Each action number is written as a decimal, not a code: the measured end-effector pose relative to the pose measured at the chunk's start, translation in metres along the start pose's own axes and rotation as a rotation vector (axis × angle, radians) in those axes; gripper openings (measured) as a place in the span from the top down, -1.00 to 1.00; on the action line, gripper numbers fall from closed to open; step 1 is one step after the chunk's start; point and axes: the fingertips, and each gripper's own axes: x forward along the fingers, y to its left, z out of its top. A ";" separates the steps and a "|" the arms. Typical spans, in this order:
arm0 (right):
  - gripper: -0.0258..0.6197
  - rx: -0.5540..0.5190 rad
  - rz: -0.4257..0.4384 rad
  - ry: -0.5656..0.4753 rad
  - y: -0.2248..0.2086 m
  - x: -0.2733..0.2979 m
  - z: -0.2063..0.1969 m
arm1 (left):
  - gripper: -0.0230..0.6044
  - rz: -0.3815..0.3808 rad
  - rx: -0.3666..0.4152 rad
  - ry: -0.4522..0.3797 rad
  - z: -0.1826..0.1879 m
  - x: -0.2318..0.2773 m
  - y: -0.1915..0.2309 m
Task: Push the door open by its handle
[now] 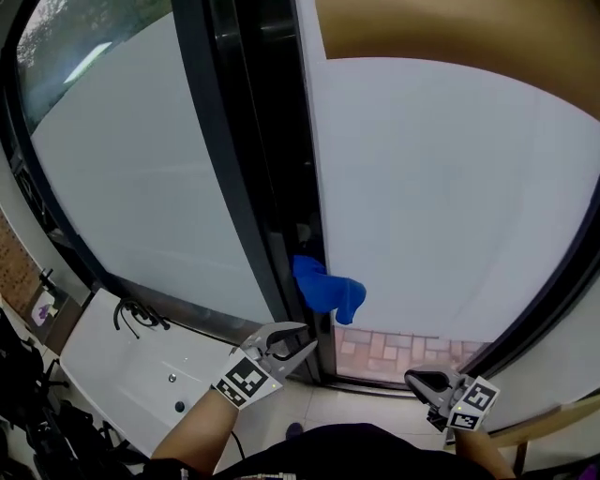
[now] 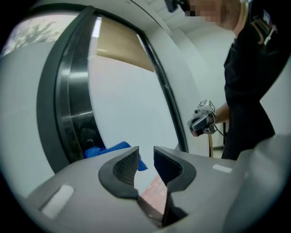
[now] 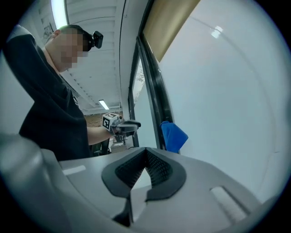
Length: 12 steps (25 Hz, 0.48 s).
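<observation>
The door handle, wrapped in blue cloth (image 1: 328, 291), sticks out at the edge of the frosted glass door (image 1: 450, 206), beside the dark upright frame (image 1: 253, 187). My left gripper (image 1: 307, 342) hovers just below and left of the handle, apart from it, with its jaws slightly open and nothing between them (image 2: 146, 152). The blue handle (image 2: 107, 150) shows just beyond the left jaw. My right gripper (image 1: 419, 379) hangs low, right of the handle and away from it. Its jaws are shut and empty (image 3: 145, 154), and the handle (image 3: 173, 135) lies ahead of them.
A second frosted pane (image 1: 141, 169) stands left of the frame. A white ledge with black cables (image 1: 122, 361) sits at the lower left. Brick paving (image 1: 394, 349) shows under the door's frosted part. A tan blind (image 1: 450, 28) hangs at the top.
</observation>
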 end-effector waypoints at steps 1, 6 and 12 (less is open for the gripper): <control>0.92 0.003 -0.001 0.003 -0.007 0.010 0.000 | 0.63 -0.012 0.084 0.029 0.003 0.007 0.011; 0.92 -0.019 -0.091 0.018 -0.034 0.068 0.010 | 0.44 -0.128 0.435 0.071 0.011 0.043 0.048; 0.92 0.012 -0.210 -0.043 -0.056 0.109 0.035 | 0.44 -0.269 0.711 0.181 -0.010 0.097 0.067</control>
